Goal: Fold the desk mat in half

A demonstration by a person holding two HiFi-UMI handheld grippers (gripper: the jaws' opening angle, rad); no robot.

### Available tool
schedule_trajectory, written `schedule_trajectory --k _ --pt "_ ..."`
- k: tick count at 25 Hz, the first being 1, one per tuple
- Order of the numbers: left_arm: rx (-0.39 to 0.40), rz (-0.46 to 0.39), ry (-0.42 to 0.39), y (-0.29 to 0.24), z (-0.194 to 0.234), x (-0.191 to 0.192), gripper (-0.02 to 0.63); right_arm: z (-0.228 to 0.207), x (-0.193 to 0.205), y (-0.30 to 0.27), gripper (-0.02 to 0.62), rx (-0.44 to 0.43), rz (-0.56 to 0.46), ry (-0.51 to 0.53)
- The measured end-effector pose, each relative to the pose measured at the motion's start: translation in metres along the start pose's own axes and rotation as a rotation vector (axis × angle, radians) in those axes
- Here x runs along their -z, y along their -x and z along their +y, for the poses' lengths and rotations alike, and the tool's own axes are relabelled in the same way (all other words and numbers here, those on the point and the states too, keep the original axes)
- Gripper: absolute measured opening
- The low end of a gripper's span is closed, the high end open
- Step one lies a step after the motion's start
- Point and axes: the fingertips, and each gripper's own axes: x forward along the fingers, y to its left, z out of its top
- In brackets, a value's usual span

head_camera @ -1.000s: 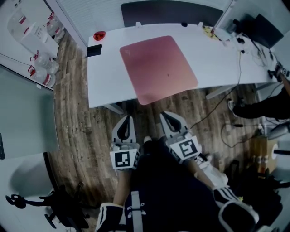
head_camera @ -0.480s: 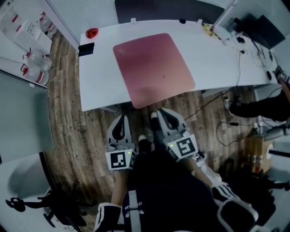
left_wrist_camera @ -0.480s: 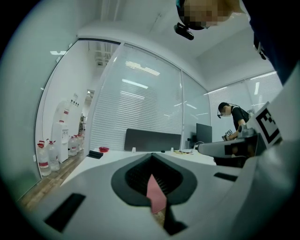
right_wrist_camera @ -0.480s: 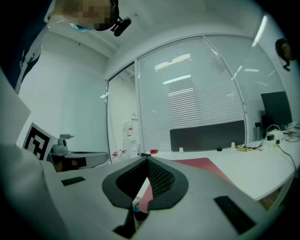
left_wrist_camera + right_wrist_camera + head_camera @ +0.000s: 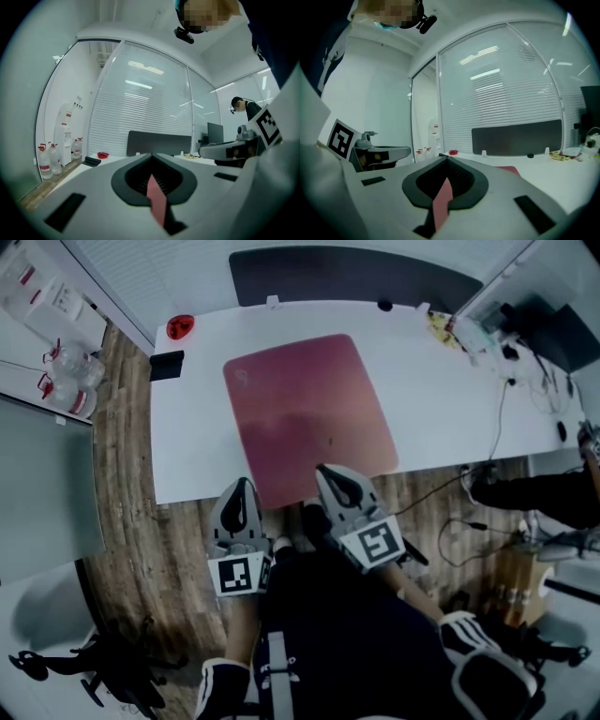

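Judging by how things lie, we are at the very start of the fold: the desk mat (image 5: pixel 305 418) lies flat and unfolded on the white bench (image 5: pixel 187 456), in the middle of the head view, with its near edge running right along the bench's near edge at lower centre. No corner is lifted and no crease shows.

Both tools sit at the bottom of that view, pointing toward that near edge. The left tool (image 5: pixel 240 486) has its tip beside the mat's near left corner, and the right tool (image 5: pixel 325 472) has its tip over the near edge toward the right. We cannot tell from above whether either tip touches the mat. Each tool's own view shows its two jaws pressed together at the tip, clenched on nothing. No part of the mat is caught between them.

The next move, as we read it, calls for releasing both tools so the jaws stand apart. Each would then slide onto a near corner of the mat, one jaw under and one over, before closing. The mat's edge sitting at the bench's lip should help a lower jaw get beneath it. The two grips need to be roughly even, so the near half lifts square and can be carried over to the far edge at the upper part of the frame.
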Motion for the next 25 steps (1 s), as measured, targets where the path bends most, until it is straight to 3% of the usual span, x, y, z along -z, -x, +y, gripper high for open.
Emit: schedule_trajectory --k 6,15,25 --pt "-0.097 0.021 0.027 -0.037 0.005 0.002 0.003 -0.036 -0.001 -0.029 0.003 -0.069 0.024 0.026" --pt "-0.218 0.057 0.050 -0.050 0.016 0.016 0.003 -0.058 0.012 -0.061 0.003 -0.149 0.068 0.004" --pt "-0.246 0.094 0.063 -0.055 0.032 0.023 0.003 -0.055 0.022 -0.085 0.003 -0.160 0.102 -0.013"
